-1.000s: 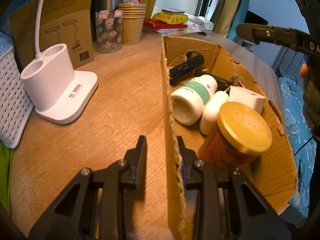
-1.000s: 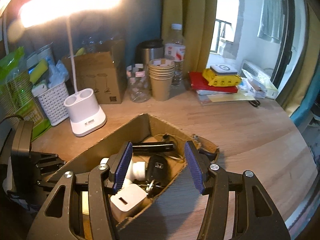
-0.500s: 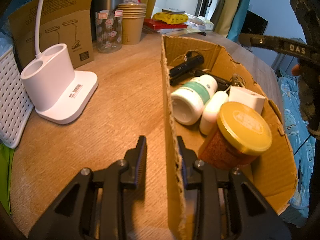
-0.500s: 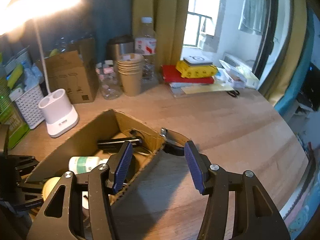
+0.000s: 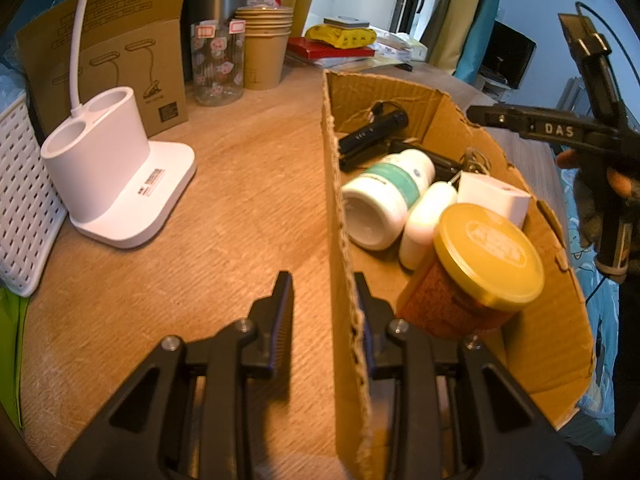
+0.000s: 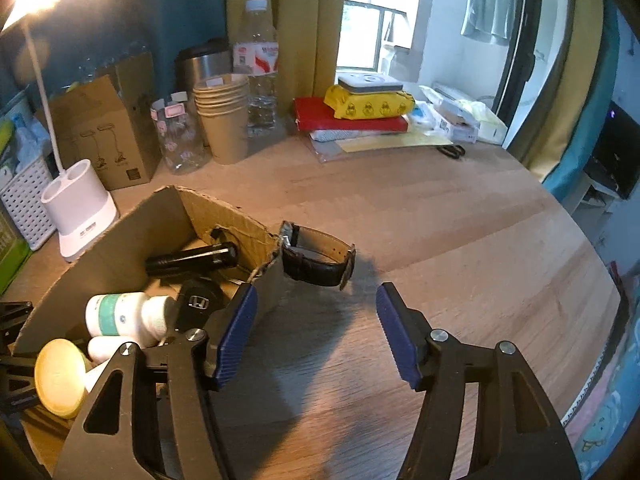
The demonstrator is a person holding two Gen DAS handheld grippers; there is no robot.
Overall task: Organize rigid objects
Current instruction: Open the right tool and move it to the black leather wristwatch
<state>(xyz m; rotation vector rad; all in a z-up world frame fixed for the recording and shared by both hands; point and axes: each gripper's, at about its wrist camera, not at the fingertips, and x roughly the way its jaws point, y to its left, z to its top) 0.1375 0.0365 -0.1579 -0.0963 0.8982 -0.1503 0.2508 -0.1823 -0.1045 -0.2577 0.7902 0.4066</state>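
A torn cardboard box (image 5: pixel 560 344) lies on the wooden table; it also shows in the right wrist view (image 6: pixel 120 236). It holds a gold-lidded jar (image 5: pixel 480 268), a white bottle with a green label (image 5: pixel 384 196), a black flashlight (image 5: pixel 372 132), a white adapter (image 5: pixel 492 196) and a car key (image 6: pixel 198 300). My left gripper (image 5: pixel 324 304) straddles the box's near wall, with a gap left on the outer side. A black leather watch (image 6: pixel 316 258) lies on the table just outside the box. My right gripper (image 6: pixel 316 332) is open and empty, above the table in front of the watch.
A white lamp base (image 5: pixel 108 176), a white basket (image 5: pixel 20 208) and a brown carton (image 5: pixel 116 56) stand at left. A glass jar (image 6: pixel 176 136), stacked paper cups (image 6: pixel 224 120), a water bottle (image 6: pixel 260 68) and stacked books (image 6: pixel 352 116) line the back.
My right gripper has pulled back out of the box and swung right, over the bare table; the watch has come into its view. The left gripper has not moved.
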